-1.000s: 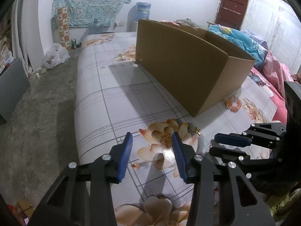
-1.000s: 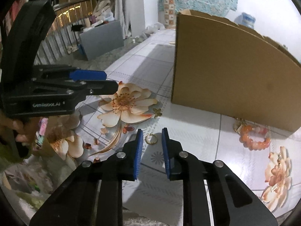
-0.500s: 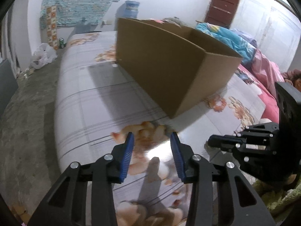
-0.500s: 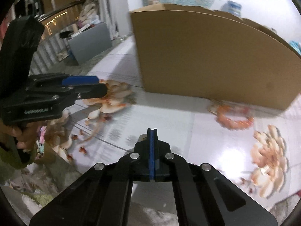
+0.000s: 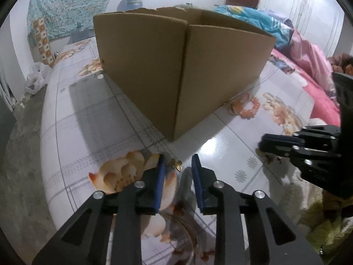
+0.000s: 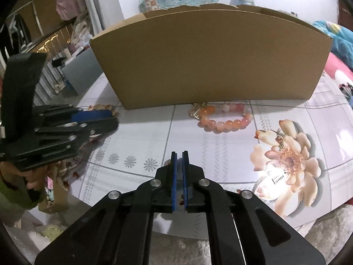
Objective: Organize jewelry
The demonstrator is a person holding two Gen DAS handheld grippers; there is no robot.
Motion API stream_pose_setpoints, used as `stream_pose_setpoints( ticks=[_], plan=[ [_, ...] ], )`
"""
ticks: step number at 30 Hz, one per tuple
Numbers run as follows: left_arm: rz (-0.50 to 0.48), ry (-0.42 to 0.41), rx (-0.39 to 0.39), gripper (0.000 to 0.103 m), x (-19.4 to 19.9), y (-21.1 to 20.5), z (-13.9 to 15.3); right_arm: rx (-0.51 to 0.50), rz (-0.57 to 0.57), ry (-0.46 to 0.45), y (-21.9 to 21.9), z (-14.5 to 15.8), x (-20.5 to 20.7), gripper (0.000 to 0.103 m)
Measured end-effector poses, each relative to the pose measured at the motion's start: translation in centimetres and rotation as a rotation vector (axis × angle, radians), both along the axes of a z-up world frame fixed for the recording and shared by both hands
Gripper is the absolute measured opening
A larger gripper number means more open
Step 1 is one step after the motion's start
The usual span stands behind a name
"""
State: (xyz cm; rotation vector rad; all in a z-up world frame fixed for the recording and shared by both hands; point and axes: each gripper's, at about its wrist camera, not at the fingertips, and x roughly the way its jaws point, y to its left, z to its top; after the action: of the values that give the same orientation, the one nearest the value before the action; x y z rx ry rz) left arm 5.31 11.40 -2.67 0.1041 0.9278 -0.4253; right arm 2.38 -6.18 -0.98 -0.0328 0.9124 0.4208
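My left gripper [image 5: 177,165] is open over the floral tablecloth, with a small gold flower earring [image 5: 177,164] lying between its fingertips. My right gripper [image 6: 179,154] has its pads almost together; it closed around a small gold ring, which is hidden now. An orange bead bracelet [image 6: 225,120] with a gold charm lies in front of the brown cardboard box [image 6: 209,55]; it also shows in the left wrist view [image 5: 248,108]. A dangling earring [image 6: 280,140] lies on a printed flower to the right.
The box [image 5: 176,66] stands in the middle of the table [image 6: 136,137]. The right gripper [image 5: 275,143] shows at the right of the left wrist view. The left gripper [image 6: 94,119] shows at the left of the right wrist view. Bedding lies behind the table.
My right gripper closed around the gold ring, then swung right towards the bracelet. My left gripper moved right and forward until the gold flower earring sat between its fingertips, narrowing slightly.
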Motion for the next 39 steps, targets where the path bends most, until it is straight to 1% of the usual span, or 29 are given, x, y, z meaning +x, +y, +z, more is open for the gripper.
stream_pose_setpoints(
  ticks=[5,7,9,10,15,20,21,22,23,24,25,29,32,35,38,39],
  plan=[
    [-0.007,-0.003,0.044,0.019,0.5,-0.4,0.0,0.035,-0.004,-0.014,-1.3,0.3,-0.3,0.007],
    [-0.017,-0.015,0.076,0.019,0.3,-0.8,-0.1,0.043,-0.007,-0.016,-1.7,0.4,-0.4,0.007],
    [-0.033,-0.029,0.101,0.015,0.0,-1.2,-0.1,0.05,-0.01,-0.018,-2.0,0.4,-0.4,0.007],
    [-0.037,-0.03,0.101,0.011,-0.1,-1.3,0.0,0.052,-0.011,-0.02,-2.1,0.4,-0.5,0.007],
    [-0.044,-0.062,0.138,0.011,-0.5,-1.9,0.0,0.056,-0.009,-0.033,-2.2,0.7,-0.7,0.007],
    [-0.057,-0.072,0.134,0.011,-0.9,-2.3,0.1,0.053,-0.01,-0.039,-3.6,1.0,-1.2,0.007],
    [-0.057,-0.074,0.13,0.011,-1.0,-2.4,0.2,0.055,-0.012,-0.037,-3.8,1.1,-1.3,0.011],
    [-0.056,-0.076,0.126,0.011,-1.0,-2.5,0.3,0.057,-0.011,-0.036,-3.8,1.2,-1.2,0.021],
    [-0.057,-0.077,0.122,0.011,-1.1,-2.5,0.4,0.052,-0.012,-0.036,-3.7,1.3,-1.2,0.026],
    [-0.059,-0.079,0.115,0.011,-1.1,-2.5,0.5,0.044,-0.014,-0.04,-3.7,1.3,-1.3,0.034],
    [-0.058,-0.08,0.111,0.011,-1.2,-2.6,0.5,0.037,-0.013,-0.042,-3.6,1.3,-1.4,0.035],
    [-0.06,-0.079,0.081,0.011,-1.4,-2.8,0.8,0.016,0.001,-0.033,-2.9,1.0,-1.4,0.035],
    [-0.066,-0.082,0.074,0.011,-1.6,-3.0,0.8,-0.005,0.027,-0.032,-2.1,0.7,-1.3,0.035],
    [-0.068,-0.082,0.07,0.011,-1.7,-2.9,0.8,-0.036,0.055,-0.028,-1.2,0.3,-1.1,0.024],
    [-0.065,-0.081,0.068,0.011,-1.7,-2.7,0.7,-0.083,0.077,-0.054,-0.4,0.1,-1.1,0.02],
    [-0.063,-0.082,0.066,0.011,-1.7,-2.6,0.7,-0.107,0.079,-0.062,-0.1,0.1,-1.0,0.017]
  ],
)
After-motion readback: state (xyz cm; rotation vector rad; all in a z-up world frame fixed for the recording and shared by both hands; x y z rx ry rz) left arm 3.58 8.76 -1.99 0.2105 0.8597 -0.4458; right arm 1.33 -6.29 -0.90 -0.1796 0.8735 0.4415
